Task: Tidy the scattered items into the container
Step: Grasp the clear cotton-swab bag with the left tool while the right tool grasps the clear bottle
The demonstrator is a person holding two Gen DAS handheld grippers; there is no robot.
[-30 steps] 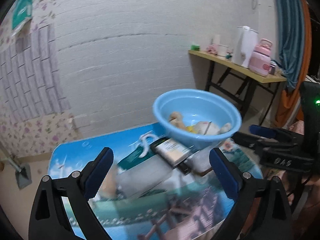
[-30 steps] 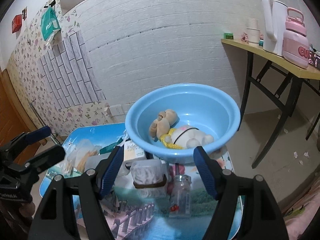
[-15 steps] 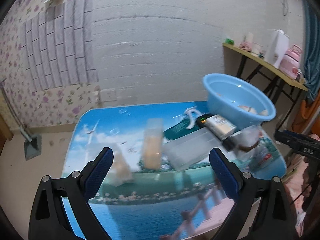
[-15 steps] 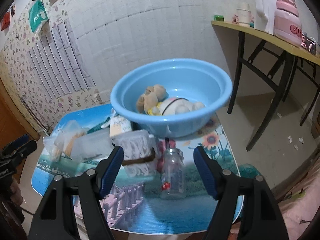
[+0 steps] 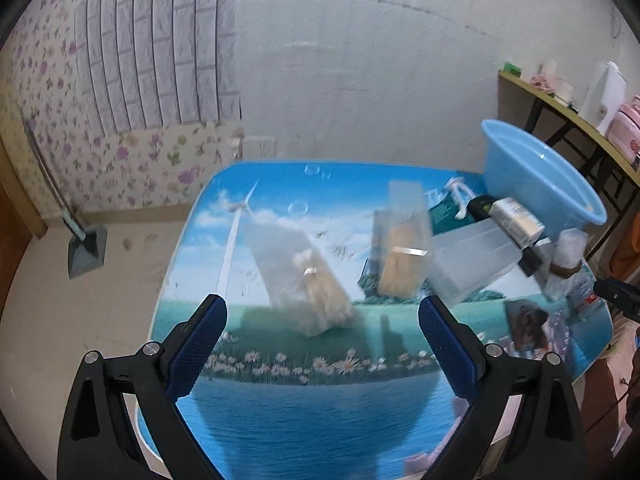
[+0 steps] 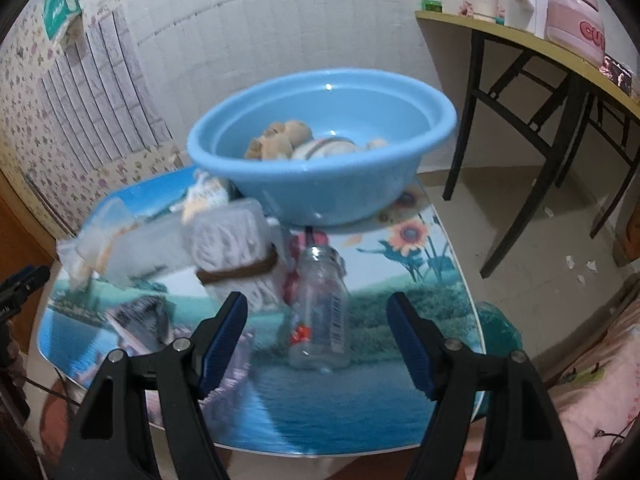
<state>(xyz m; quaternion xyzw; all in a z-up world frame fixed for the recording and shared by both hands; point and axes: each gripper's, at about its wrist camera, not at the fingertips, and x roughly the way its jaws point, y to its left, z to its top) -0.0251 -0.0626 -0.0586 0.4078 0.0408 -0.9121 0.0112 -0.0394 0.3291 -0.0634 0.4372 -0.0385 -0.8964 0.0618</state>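
Observation:
A light blue basin [image 6: 320, 184] stands at the back of the low picture-printed table [image 6: 360, 396], with a plush toy [image 6: 280, 142] inside. My right gripper [image 6: 318, 312] hangs open just above a clear bottle [image 6: 320, 312] lying on the table; nothing is between its pads. Left of the bottle sits a clear bag of white cotton [image 6: 236, 248] with a brown band. My left gripper [image 5: 322, 316] is open over a clear bag of wooden sticks [image 5: 308, 280]. A second stick bag [image 5: 402, 248], a frosted plastic box [image 5: 472, 264] and a small carton [image 5: 516, 220] lie toward the basin [image 5: 540, 184].
A side table [image 6: 540, 44] with a pink jug [image 6: 576, 24] and white kettle stands right of the low table. Brick-pattern wall runs behind. Pink bedding [image 6: 592, 412] lies at the lower right. A dustpan [image 5: 86, 248] rests on the floor at left.
My left gripper swung left and sank from the basin side toward the stick bags. The right gripper came down closer to the bottle, so the basin sits higher in its view.

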